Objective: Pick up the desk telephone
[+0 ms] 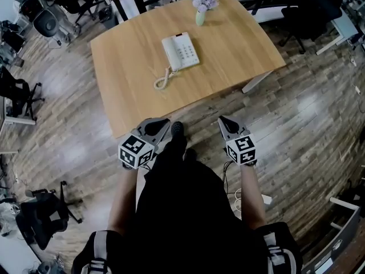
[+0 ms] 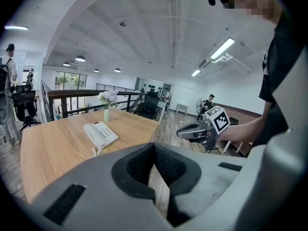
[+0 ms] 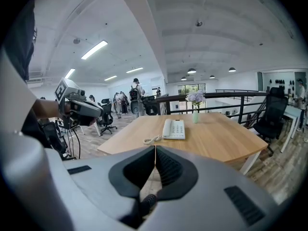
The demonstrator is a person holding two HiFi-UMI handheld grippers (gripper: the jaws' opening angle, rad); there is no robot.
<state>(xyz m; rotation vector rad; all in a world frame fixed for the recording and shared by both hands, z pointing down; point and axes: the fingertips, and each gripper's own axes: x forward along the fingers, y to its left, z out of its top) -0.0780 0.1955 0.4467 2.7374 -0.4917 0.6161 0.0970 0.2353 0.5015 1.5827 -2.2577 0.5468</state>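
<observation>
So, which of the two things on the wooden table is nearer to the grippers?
The white desk telephone, in the middle of the table, its coiled cord toward the near edge. The green vase of flowers stands behind it, by the far edge.

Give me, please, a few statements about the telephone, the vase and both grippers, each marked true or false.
1. The desk telephone lies on the wooden table. True.
2. The left gripper holds the telephone's handset. False: it is shut on nothing, well short of the telephone.
3. A vase of flowers stands beyond the telephone, near the table's far edge. True.
4. The right gripper has its fingers wide apart. False: they are together, with nothing between them.
</observation>
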